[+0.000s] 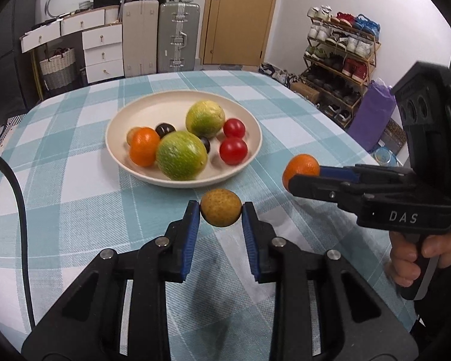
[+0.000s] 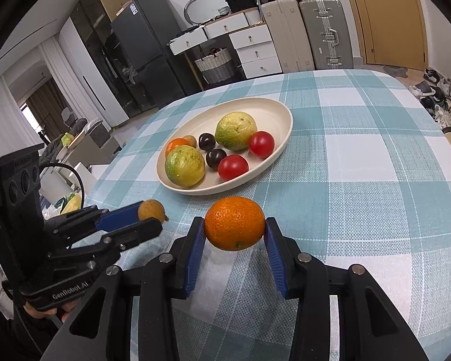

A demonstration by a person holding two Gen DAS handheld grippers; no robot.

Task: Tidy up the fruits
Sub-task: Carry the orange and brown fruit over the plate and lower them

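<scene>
My left gripper (image 1: pixel 221 212) is shut on a small brown-yellow round fruit (image 1: pixel 221 211), held just above the checked tablecloth in front of the cream plate (image 1: pixel 117 126). My right gripper (image 2: pixel 234 230) is shut on a mandarin orange (image 2: pixel 234 223), also lifted off the cloth. In the left wrist view that orange (image 1: pixel 300 168) hangs to the right of the plate. The right wrist view shows the brown fruit (image 2: pixel 151 209) at the left. The plate (image 2: pixel 273 111) holds two green guavas, two red tomatoes, two dark plums, an orange and a small brown fruit.
The table (image 1: pixel 300 114) wears a blue and white checked cloth. A black cable (image 1: pixel 15 186) runs along its left side. A hand (image 1: pixel 412 258) grips the right tool's handle. Suitcases, drawers, a door and a shoe rack (image 1: pixel 339 60) stand beyond the table.
</scene>
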